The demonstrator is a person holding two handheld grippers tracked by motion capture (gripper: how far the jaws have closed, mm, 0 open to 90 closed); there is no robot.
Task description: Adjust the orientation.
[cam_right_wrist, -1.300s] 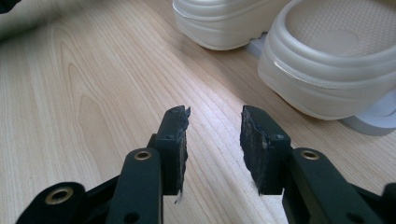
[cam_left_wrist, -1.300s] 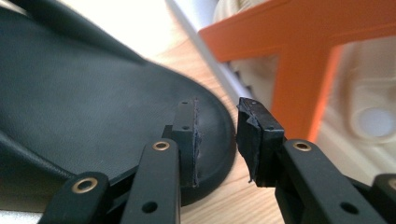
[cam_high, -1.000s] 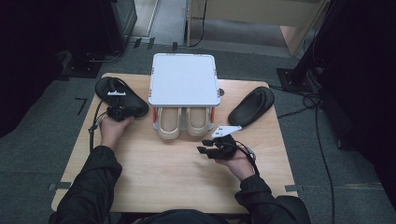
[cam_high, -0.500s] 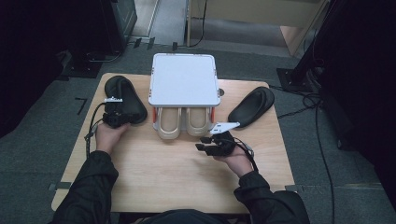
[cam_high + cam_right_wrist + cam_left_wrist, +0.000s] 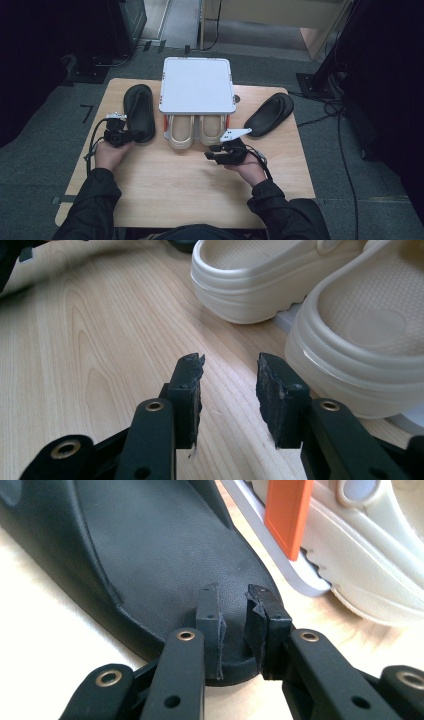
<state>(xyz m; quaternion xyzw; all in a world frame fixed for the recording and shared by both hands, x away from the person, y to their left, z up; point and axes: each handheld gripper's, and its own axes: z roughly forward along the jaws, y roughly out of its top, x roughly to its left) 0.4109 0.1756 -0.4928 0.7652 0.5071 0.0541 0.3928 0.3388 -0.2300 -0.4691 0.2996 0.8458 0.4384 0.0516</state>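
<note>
1. The left hand-held gripper (image 5: 131, 135) is at the left of the bench (image 5: 175, 195). Its jaws have just been closing and are clenched on the heel end of the left black slipper (image 5: 137, 107), with only the rim between the pads (image 5: 207, 620). So shallow a bite could let the slipper twist or slide out if it is lifted or swung fast.
2. The slipper lies just beside the white rack (image 5: 196, 85) and its orange leg (image 5: 287, 515). Pushing it further right could catch the leg and shift the rack.
3. The beige clogs (image 5: 181, 135) stick out from under the rack. A dragged slipper could knock the nearer one askew.
4. The right hand-held gripper (image 5: 209, 152) is released, holding nothing, with its jaws just short of the clogs. A careless advance would shove a clog rather than take its heel.
5. The right black slipper (image 5: 270, 115) lies near the bench's far right edge, where a sweeping forearm could push it off.
</note>
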